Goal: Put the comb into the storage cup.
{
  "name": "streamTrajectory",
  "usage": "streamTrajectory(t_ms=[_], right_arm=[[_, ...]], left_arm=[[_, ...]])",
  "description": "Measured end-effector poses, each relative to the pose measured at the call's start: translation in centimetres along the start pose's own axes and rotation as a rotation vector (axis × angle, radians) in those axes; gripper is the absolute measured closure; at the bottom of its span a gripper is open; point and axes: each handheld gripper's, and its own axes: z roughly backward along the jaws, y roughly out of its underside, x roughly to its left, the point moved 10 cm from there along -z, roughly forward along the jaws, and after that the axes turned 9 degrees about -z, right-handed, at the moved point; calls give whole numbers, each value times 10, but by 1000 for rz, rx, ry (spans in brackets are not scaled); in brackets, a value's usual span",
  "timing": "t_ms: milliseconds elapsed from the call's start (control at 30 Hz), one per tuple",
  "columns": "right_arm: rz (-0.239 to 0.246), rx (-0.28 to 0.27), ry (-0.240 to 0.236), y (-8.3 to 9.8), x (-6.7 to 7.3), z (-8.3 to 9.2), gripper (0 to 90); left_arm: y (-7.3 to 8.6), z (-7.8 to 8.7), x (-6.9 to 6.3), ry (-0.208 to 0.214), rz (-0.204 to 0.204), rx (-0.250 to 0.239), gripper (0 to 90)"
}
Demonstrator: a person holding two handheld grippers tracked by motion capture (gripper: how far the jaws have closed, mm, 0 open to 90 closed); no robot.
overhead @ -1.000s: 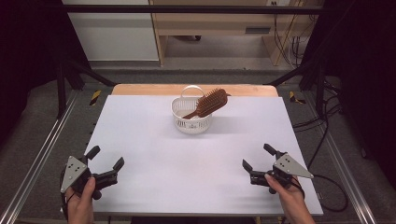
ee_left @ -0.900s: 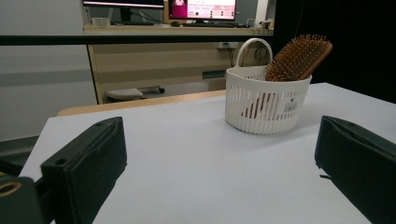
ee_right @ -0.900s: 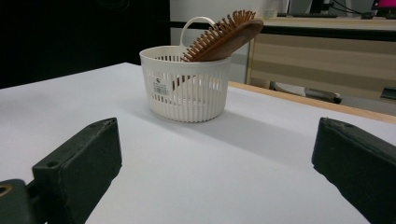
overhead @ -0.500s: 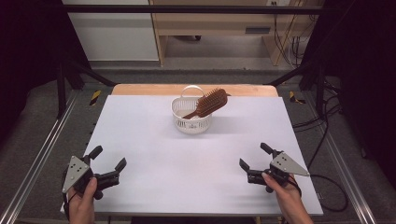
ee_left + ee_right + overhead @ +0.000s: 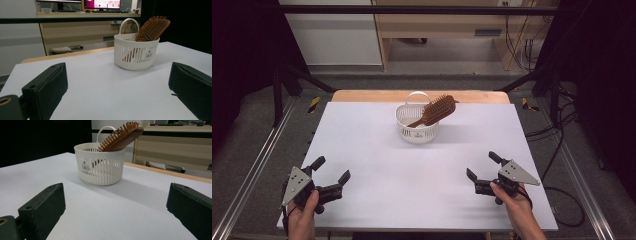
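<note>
A: Item one?

B: Small white slotted plastic basket with a loop handle [image 5: 417, 122], standing upright toward 12 o'clock on the white table top [image 5: 412, 170], near its far edge. It stands alone, well apart from both tools.

A: Contents?

B: Brown wooden paddle hairbrush [image 5: 434, 111]. Handle end down inside the basket, bristled head out over the rim toward 2 o'clock, leaning on the rim. It is too long to lie flat inside, which likely explains the tilt. The bristles face the left gripper's camera in its view [image 5: 151, 28].

A: Tools?

B: Left gripper [image 5: 331, 175], held in a hand at 7 o'clock, jaws spread wide, nothing between them. Right gripper [image 5: 483, 166], held in a hand at 5 o'clock, jaws likewise spread and empty. Both point inward and forward toward the basket, which sits between the jaws in each gripper view.

A: Reason for that pose?

B: Judged a ready stance: both tools low at the near edge, open, aimed at the basket, neither touching anything. The protruding head offers the easiest hold, if the brush is to come out.
</note>
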Motion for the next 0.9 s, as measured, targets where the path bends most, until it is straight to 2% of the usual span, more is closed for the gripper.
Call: streamTrajectory(t_ms=[300,733,900], right_arm=[[2,40,3,3,-2,-4,23],[26,149,9,12,1,-16,32],[27,163,1,10,5,-23,53]], left_arm=[[1,-2,-2,6,-3,7,24],[3,-5,-4,3,-4,22,23],[3,-8,-3,-3,-2,28,23]])
